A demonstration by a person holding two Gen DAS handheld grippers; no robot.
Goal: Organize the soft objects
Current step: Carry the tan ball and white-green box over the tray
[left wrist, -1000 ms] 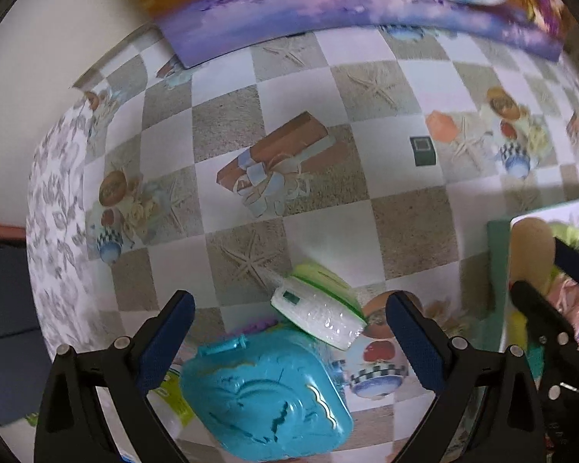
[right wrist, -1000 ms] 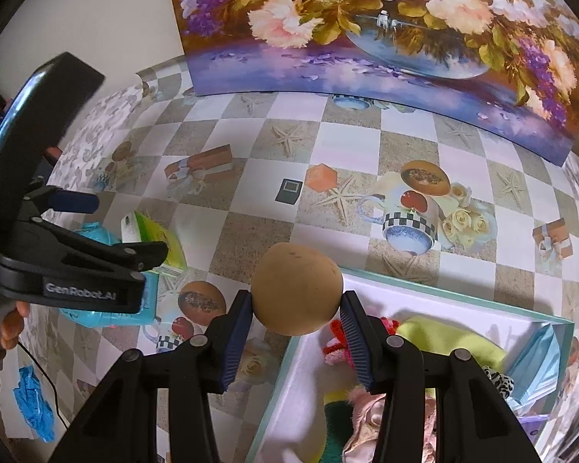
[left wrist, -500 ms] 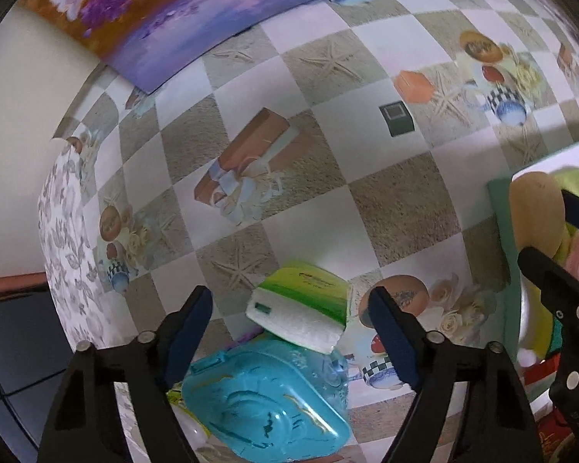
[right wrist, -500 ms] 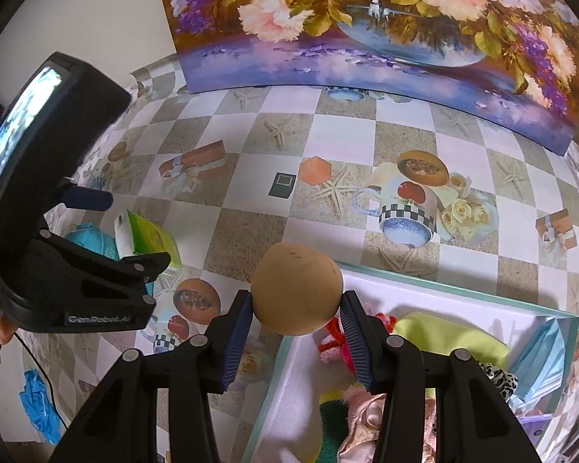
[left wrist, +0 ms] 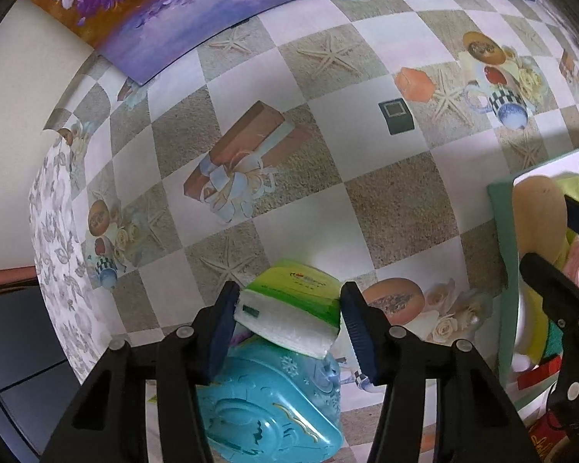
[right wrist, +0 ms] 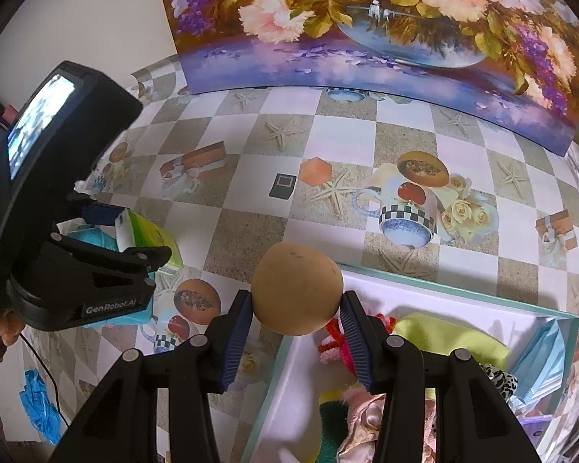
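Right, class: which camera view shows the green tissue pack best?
The left wrist view: the green tissue pack sits centred between the left claw, its green top and white end clear. The right wrist view shows it small at the left edge, partly hidden behind that claw.

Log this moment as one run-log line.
left tool: shut on tissue pack | right tool: shut on brown ball | ball over box edge

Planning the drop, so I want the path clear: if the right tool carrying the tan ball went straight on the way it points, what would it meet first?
Probably the bare tablecloth beyond the tan ball; nothing else stands ahead, though depth is unclear.
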